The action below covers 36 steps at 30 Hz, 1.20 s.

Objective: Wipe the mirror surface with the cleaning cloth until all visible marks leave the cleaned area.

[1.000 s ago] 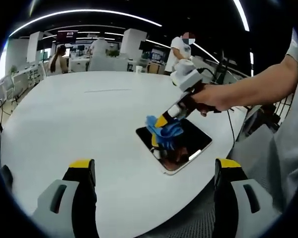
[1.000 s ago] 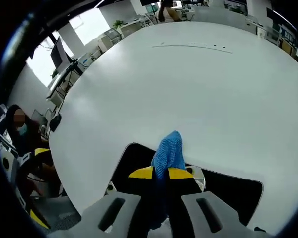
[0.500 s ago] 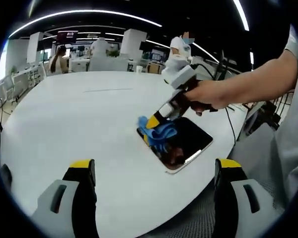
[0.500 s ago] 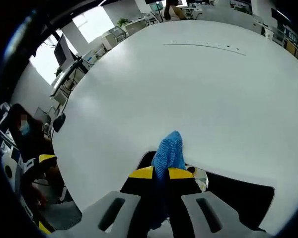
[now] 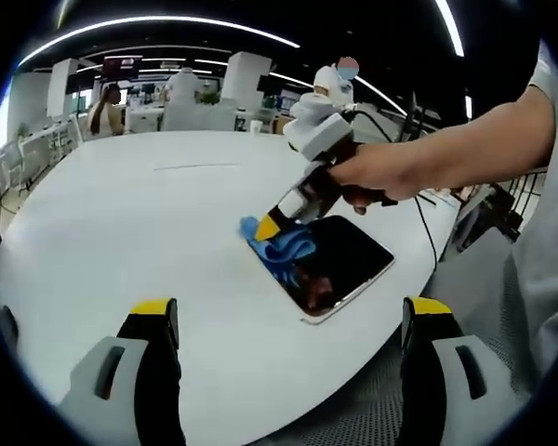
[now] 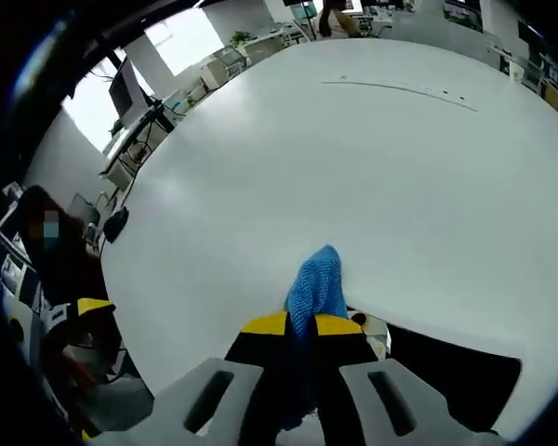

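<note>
Since a second ago the blue cleaning cloth (image 5: 281, 247) has slid from the middle of the mirror (image 5: 339, 263) out to its far-left corner, so that part of it now hangs past the edge onto the white table (image 5: 121, 223). That dark, rounded-corner mirror lies flat near the table's right edge, and its uncovered glass shows dim reflections. In the left gripper view the right gripper (image 5: 272, 223) comes in from the upper right, held by a hand (image 5: 367, 175) on a bare forearm, its yellow-tipped jaws pressed together on a bunch of the cloth. In the right gripper view the same cloth (image 6: 316, 290) stands up between the closed yellow jaw tips of the right gripper (image 6: 300, 324), with the mirror's (image 6: 456, 358) dark face running off to the right just behind it. The left gripper (image 5: 288, 321) hangs above the near table edge with its two jaws spread wide apart, holding nothing and well apart from the mirror. Behind the table, several people (image 5: 184, 85) stand among the desks of an open office
</note>
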### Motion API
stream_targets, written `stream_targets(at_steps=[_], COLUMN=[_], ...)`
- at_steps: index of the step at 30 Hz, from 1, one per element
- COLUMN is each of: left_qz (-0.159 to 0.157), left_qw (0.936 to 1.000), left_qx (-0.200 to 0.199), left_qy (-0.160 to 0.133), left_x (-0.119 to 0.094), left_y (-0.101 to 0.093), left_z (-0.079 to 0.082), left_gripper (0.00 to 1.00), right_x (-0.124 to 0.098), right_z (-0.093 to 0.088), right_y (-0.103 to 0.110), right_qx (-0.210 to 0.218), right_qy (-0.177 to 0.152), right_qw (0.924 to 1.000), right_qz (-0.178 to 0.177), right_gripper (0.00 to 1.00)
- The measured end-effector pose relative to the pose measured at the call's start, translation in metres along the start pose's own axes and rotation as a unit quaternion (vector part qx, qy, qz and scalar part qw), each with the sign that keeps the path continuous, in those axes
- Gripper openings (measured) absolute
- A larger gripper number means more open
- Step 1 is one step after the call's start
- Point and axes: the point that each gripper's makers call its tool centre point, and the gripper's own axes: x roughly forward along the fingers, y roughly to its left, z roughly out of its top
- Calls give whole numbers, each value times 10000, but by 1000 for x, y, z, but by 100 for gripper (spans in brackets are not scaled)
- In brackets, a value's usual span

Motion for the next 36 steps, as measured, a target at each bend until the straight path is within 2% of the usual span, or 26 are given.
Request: stream_targets(at_steps=[14, 20, 24, 28, 33, 36], left_qz=[-8, -19, 10, 78, -8, 13], left_qw=[9998, 9996, 9995, 9993, 9989, 9991], left_qx=[189, 284, 313, 362, 444, 430], left_qy=[-3, -88, 12, -64, 127, 42], left_x=[9, 12, 12, 10, 12, 15], left_y=[-11, -17, -15, -11, -9, -8], left_z=[6, 11, 9, 19, 24, 31], left_gripper=[99, 99, 99, 99, 99, 99], right_x=[-2, -3, -5, -6, -7, -9], right_z=[-3, -8, -12, -16, -20, -23], right_y=[0, 2, 4, 7, 9, 10], right_qx=[-31, -54, -40, -76, -63, -74], right_qy=[27, 51, 105, 107, 137, 138], right_qw=[10000, 10000, 9999, 9999, 9999, 9999], right_qz=[-35, -44, -24, -17, 16, 34], right_gripper=[3, 3, 3, 3, 3, 3])
